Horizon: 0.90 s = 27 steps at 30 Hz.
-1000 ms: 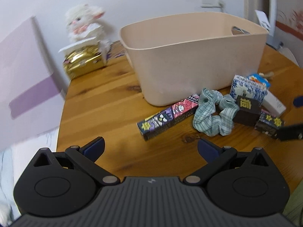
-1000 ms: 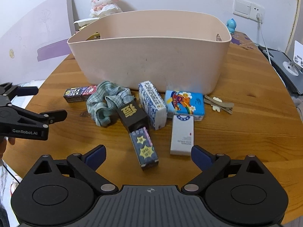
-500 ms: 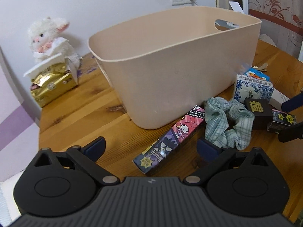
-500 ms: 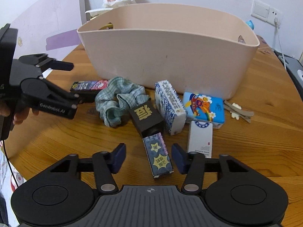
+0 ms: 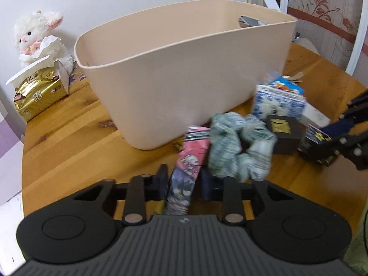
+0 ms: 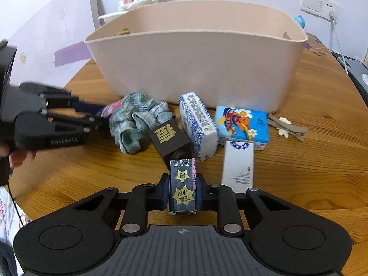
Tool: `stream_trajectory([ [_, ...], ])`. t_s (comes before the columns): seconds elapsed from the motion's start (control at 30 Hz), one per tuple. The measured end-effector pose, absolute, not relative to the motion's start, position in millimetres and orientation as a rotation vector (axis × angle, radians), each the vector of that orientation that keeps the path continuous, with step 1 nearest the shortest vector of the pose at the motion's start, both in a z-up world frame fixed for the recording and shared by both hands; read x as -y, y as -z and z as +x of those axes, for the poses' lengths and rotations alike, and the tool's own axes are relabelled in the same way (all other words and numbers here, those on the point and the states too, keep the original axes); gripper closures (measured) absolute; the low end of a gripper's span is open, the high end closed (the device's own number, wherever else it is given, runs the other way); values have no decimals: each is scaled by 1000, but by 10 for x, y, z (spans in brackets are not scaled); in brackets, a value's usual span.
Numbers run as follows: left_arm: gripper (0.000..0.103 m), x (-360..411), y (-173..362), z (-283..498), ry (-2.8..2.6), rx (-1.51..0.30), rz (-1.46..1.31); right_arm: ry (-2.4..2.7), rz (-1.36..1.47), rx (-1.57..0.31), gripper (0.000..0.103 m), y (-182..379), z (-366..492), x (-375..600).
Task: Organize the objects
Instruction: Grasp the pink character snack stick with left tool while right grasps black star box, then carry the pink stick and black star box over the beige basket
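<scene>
A big beige tub [image 5: 184, 69] stands on the wooden table [image 5: 69, 138]. My left gripper [image 5: 184, 181] is shut on a long cartoon-printed box [image 5: 186, 168] that points toward the tub. My right gripper [image 6: 182, 189] is shut on a dark starred box [image 6: 182, 184]. Between them lie a green checked scrunchie [image 6: 135, 119], a black box with a gold character [image 6: 168, 138], a blue-and-white patterned box [image 6: 197, 124], a blue cartoon tissue pack [image 6: 242, 124] and a white flat pack [image 6: 239, 165]. The left gripper also shows in the right wrist view [image 6: 92, 115].
A gold tissue pack [image 5: 36, 94] and a white plush lamb [image 5: 39, 36] sit behind the tub at the left. Brown hair clips [image 6: 287, 127] lie right of the tissue pack. A wall socket [image 6: 319, 3] and cable are at the back right.
Both grippers have moved forward and closed: the left on the cartoon-printed box, the right on the dark starred box. The left box now points toward the tub.
</scene>
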<state>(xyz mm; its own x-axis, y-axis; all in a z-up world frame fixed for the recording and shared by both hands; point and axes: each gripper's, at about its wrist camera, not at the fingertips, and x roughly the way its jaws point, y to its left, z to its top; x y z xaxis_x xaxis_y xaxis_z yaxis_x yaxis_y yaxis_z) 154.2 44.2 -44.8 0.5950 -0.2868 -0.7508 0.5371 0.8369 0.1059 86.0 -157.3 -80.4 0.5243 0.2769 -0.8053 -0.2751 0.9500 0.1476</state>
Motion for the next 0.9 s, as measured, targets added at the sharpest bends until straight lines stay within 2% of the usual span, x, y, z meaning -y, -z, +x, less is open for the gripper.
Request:
stream_trajectory([
  [0.23,79,-426,177,1219,416,-732,315,-345,20,-886,82,598,698,1694],
  [0.5,79,-370,-494,998,350,-592,306,-321,48,-731,82,54,766,1989],
  [0.67,79,-263,-819,1153,288,-520,258,-307,32,-632,82,-293,964,2090],
  [0.9,78,58,-833,1685,271,-517,222,-273,2,-604,82,-382,1526,2074],
])
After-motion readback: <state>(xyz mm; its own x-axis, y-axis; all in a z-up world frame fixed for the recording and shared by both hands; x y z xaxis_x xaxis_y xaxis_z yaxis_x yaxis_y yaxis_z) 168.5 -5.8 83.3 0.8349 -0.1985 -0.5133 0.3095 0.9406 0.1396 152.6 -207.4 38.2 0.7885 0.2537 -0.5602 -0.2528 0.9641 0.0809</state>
